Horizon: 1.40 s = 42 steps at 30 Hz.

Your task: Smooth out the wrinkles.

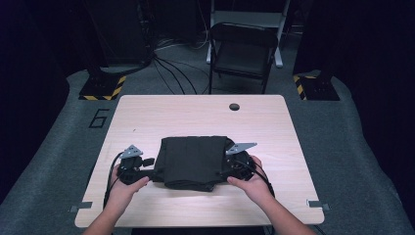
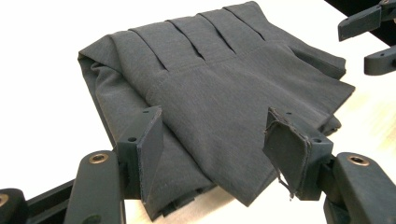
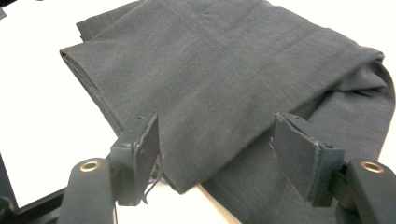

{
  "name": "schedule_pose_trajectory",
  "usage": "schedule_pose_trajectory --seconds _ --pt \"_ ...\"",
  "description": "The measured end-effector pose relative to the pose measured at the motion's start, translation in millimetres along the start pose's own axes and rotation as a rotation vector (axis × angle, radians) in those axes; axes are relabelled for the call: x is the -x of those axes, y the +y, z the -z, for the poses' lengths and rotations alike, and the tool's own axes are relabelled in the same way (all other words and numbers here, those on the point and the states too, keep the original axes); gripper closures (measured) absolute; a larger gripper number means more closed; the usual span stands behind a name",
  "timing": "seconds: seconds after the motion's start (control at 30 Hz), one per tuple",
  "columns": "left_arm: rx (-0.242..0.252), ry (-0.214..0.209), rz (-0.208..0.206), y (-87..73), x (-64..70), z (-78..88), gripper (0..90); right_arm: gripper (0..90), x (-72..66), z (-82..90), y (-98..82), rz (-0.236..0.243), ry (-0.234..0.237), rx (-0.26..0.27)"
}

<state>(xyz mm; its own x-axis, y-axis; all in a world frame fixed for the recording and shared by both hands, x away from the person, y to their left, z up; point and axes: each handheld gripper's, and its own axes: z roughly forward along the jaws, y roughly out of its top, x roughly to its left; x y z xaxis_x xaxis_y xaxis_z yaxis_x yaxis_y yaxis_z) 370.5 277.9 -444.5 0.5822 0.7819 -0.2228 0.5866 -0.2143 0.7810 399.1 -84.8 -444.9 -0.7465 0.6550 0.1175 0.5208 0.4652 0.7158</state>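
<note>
A dark room with grey carpet (image 1: 58, 161) surrounds a pale wooden table (image 1: 195, 110); a black folding chair (image 1: 243, 49) stands beyond its far edge, cables (image 1: 169, 68) trail over the floor, and a small round hole (image 1: 234, 106) sits near the table's far side. A dark folded cloth (image 1: 193, 161) with stitched pleats lies flat at the table's middle, toward the near edge. The left gripper (image 2: 212, 140) sits at the cloth's left edge, jaws spread wide with a cloth corner between them, unclamped; the right gripper (image 3: 215, 147) at the right edge is likewise spread apart over a cloth corner.
</note>
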Motion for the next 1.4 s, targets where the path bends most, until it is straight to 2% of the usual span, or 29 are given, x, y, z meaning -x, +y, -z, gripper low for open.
schedule_pose_trajectory --seconds 0.13,0.27,0.47,0.73,0.8,1.03,1.27,1.3,1.4 --pt "-0.005 -0.004 -0.002 -5.2 1.4 9.3 37.3 31.9 3.3 13.4 -8.8 0.002 -0.032 0.011" --pt "-0.005 0.006 -0.01 -9.1 0.7 15.3 37.2 31.9 6.0 21.8 -14.9 -0.01 -0.039 0.017" --pt "0.006 0.023 0.027 -21.5 -3.7 28.3 37.2 31.9 10.3 42.8 -30.0 -0.028 -0.072 0.043" --pt "-0.01 0.063 0.035 -35.4 -8.9 36.0 37.2 32.0 19.4 63.5 -49.2 -0.081 -0.109 0.074" --pt "-0.003 0.071 0.043 -38.8 -9.9 36.2 37.1 32.1 21.6 65.2 -55.3 -0.105 -0.115 0.082" --pt "0.0 0.097 0.054 -49.3 -16.7 35.6 37.1 32.2 29.8 65.2 -73.1 -0.137 -0.154 0.078" --pt "-0.007 0.124 0.07 -59.0 -26.8 32.9 37.1 32.1 35.3 61.4 -81.9 -0.162 -0.159 0.087" --pt "-0.012 0.127 0.072 -60.4 -28.7 33.0 37.1 32.2 36.5 60.8 -83.2 -0.155 -0.162 0.078" --pt "-0.014 0.137 0.079 -62.6 -32.3 33.6 37.1 32.1 38.6 58.5 -87.1 -0.175 -0.165 0.074"
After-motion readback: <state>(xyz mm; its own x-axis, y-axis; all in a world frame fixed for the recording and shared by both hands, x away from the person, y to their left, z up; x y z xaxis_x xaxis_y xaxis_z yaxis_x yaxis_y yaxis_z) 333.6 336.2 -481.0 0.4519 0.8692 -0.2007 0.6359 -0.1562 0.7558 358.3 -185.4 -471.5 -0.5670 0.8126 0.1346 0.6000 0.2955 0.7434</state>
